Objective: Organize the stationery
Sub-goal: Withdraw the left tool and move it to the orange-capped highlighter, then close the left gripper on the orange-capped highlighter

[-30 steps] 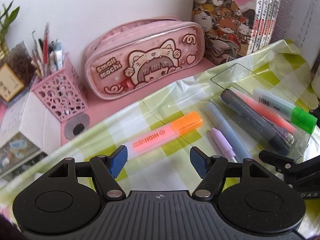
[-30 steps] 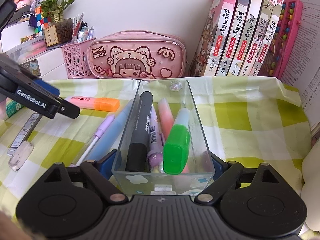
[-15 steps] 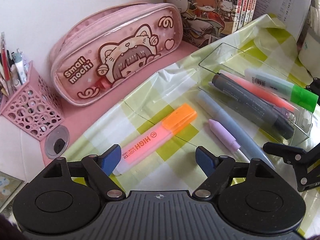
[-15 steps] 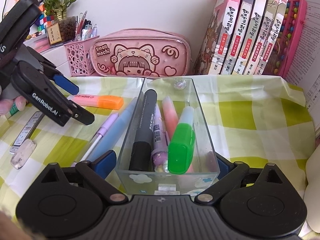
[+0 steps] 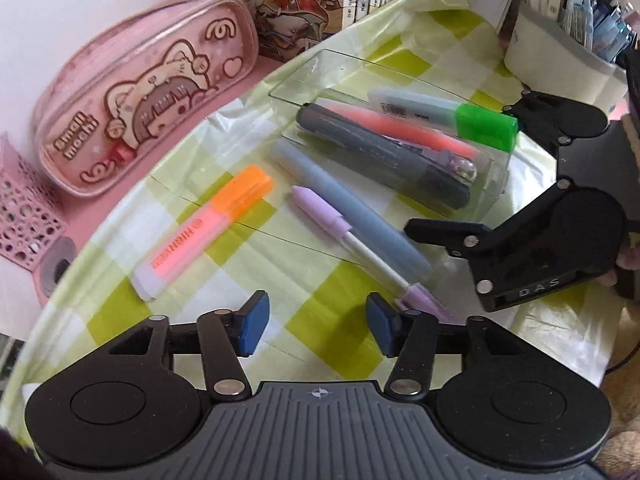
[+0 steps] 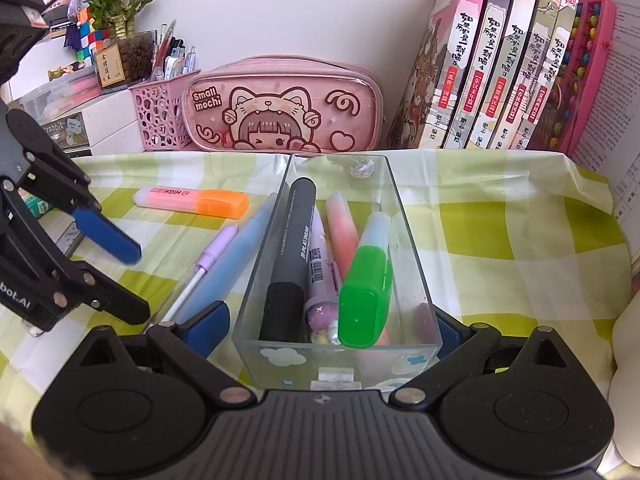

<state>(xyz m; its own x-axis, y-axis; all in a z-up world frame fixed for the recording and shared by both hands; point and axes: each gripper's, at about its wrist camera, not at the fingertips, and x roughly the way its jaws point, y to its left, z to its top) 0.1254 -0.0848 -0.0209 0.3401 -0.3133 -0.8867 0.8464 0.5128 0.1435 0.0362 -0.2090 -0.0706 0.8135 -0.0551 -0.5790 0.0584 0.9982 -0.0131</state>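
Left wrist view: the left gripper has swung off the orange highlighter toward the lilac pen; its jaws are closing with nothing between them, so the next pick looks like that pen. Three items lie loose on the checked counter: the highlighter, the lilac pen and a blue pen beside it.

Right wrist view: the right gripper, clamped on the clear tray a second ago, is opening, its pads easing off the tray walls. The tray rests on the counter holding four items: black marker, purple pen, pink highlighter, green highlighter.
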